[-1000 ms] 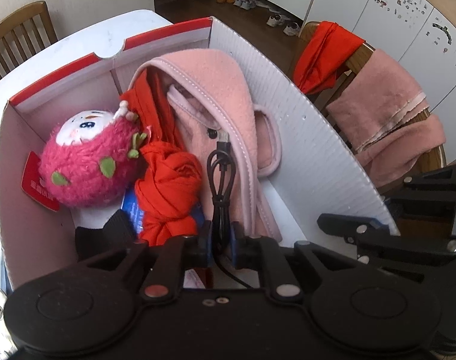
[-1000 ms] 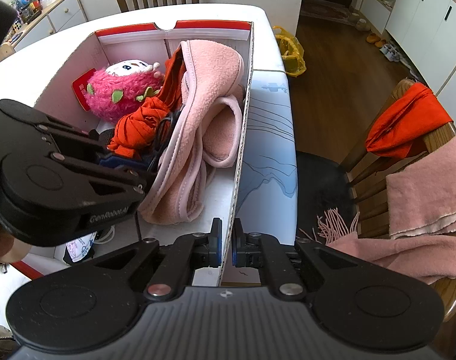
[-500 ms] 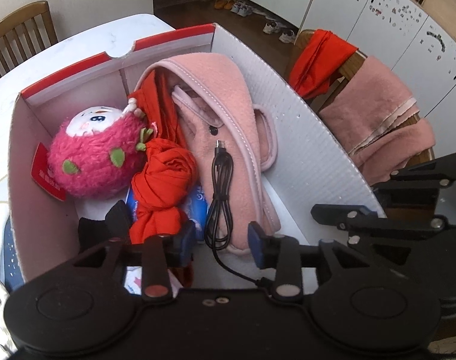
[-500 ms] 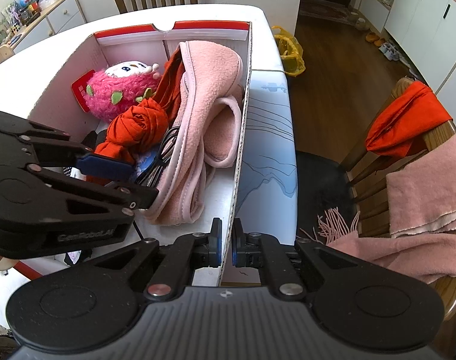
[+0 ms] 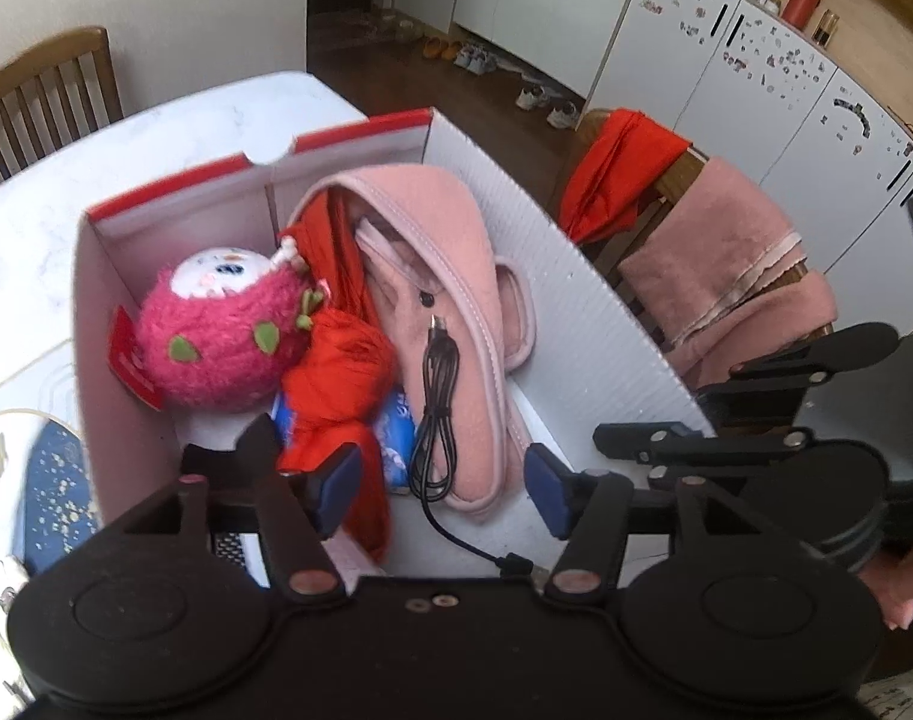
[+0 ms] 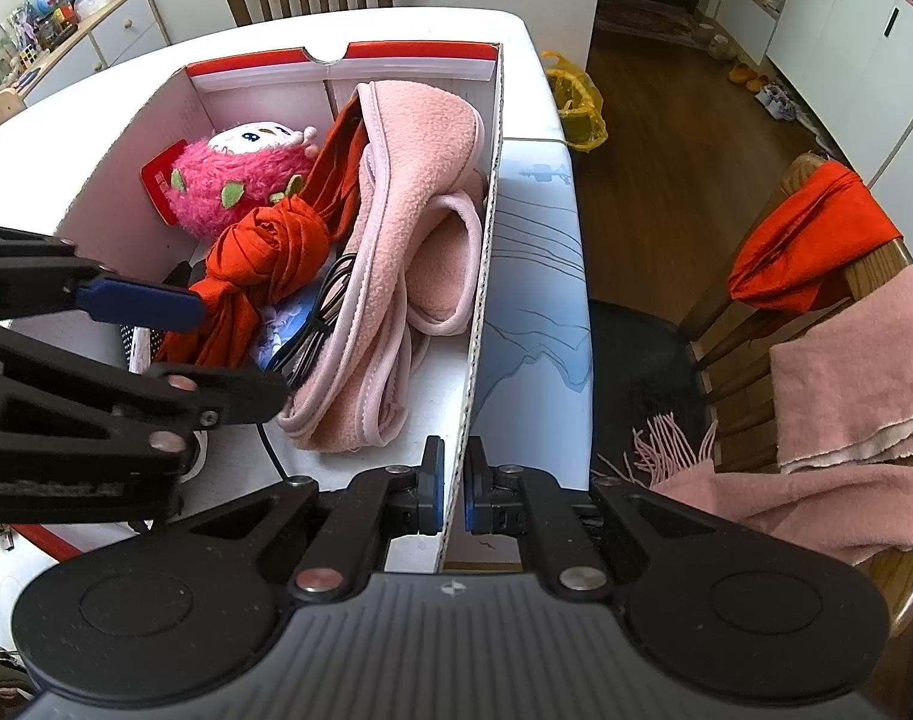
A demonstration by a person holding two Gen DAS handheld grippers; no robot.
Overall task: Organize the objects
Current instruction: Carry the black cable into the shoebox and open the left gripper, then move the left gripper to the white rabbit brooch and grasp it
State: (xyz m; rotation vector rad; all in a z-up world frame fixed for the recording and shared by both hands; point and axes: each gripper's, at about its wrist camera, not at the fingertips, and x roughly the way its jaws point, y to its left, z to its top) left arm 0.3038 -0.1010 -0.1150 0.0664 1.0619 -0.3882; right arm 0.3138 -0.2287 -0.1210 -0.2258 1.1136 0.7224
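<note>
keep your left gripper [image 5: 441, 489] opening, clear above the black cable [image 5: 435, 414] lying between its fingers; right gripper [image 6: 453, 495] stays clamped on the box wall [image 6: 477, 360].

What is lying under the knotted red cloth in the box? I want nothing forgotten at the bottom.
Under the red cloth a blue printed packet shows, beside the black cable. The rest of the packet and the floor of the box beneath are covered.

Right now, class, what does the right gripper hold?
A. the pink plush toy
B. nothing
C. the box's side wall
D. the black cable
C: the right gripper is shut on the box's side wall, its pads pressing on either face of the cardboard edge.
</note>
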